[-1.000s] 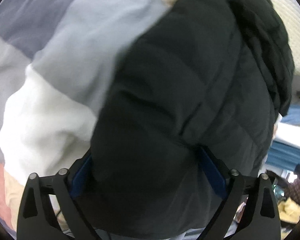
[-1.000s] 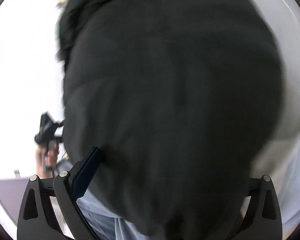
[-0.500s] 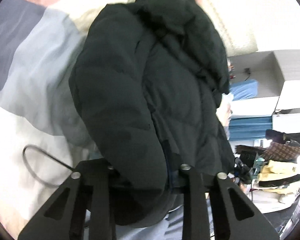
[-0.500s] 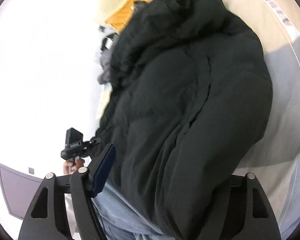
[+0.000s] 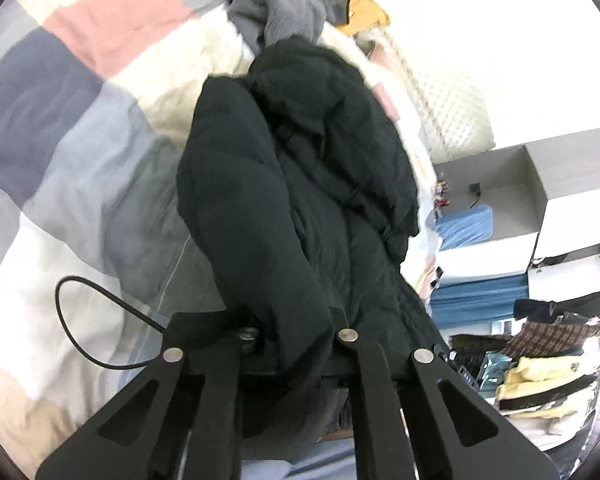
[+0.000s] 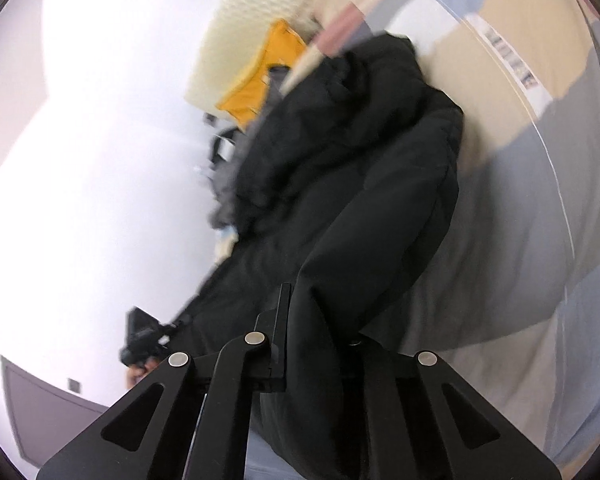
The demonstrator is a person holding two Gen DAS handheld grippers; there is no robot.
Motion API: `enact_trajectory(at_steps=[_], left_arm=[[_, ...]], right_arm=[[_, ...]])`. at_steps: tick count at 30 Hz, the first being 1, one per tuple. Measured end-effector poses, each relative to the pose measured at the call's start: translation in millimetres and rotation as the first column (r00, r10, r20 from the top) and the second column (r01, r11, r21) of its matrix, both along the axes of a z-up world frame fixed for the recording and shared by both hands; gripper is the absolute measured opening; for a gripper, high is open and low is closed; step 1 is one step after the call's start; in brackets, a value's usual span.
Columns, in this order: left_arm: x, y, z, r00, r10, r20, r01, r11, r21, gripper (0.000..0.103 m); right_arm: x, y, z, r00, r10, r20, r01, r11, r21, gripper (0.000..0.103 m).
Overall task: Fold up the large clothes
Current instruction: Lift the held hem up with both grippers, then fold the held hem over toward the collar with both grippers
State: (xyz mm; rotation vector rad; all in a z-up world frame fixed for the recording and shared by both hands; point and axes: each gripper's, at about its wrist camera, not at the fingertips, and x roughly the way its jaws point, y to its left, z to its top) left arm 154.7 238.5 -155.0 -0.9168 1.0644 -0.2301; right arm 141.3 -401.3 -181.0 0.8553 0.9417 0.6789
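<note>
Only left view shows grey sweater [image 5: 288, 20] — beyond jacket [image 5: 284, 200].

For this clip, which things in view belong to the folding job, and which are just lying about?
Part of the job:
- black puffer jacket
- left gripper, shut on the jacket
- right gripper, shut on the jacket
- patchwork quilt beneath

Just lying about:
- grey sweater
- orange garment
- black cable
- yellow clothing

colour-block quilt [image 5: 80, 128], grey sweater [image 5: 284, 12], orange garment [image 6: 260, 76], black cable [image 5: 84, 312].
</note>
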Motion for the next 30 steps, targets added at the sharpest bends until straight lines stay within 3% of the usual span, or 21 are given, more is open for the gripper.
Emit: enact_trajectory(at_steps=[6, 10, 18, 22, 26, 30], left_arm=[[-14, 23, 53, 0.995, 0.045, 0.085, -0.043, 0.999, -0.029, 0.006], [-33, 23, 82, 0.989, 0.049, 0.138, -0.044, 0.998, -0.036, 0.006], [-94, 16, 107, 0.984, 0.051, 0.172, -0.042, 0.997, -0.059, 0.006], [-129, 21, 112, 0.987, 0.064, 0.146, -0.050, 0.994, -0.098, 0.006], [-157, 24, 126, 0.985, 0.083, 0.148, -0.073, 0.995, -0.073, 0.006], [-174, 21, 129, 0.989, 0.051, 0.138, -0.043, 0.997, -0.056, 0.006]], right_arm=[[-21, -3, 49, 0.989, -0.051, 0.141, 0.030, 0.989, 0.147, 0.006], [-33, -5, 72, 0.979, -0.069, 0.194, 0.031, 0.981, 0.193, 0.006], [-84, -16, 110, 0.961, -0.038, 0.273, 0.012, 0.995, 0.096, 0.006], [-119, -19, 116, 0.957, -0.032, 0.290, 0.001, 0.994, 0.106, 0.006], [-154, -20, 130, 0.948, -0.020, 0.318, -0.015, 0.994, 0.106, 0.006], [-164, -35, 141, 0.949, -0.056, 0.311, 0.023, 0.994, 0.106, 0.006]])
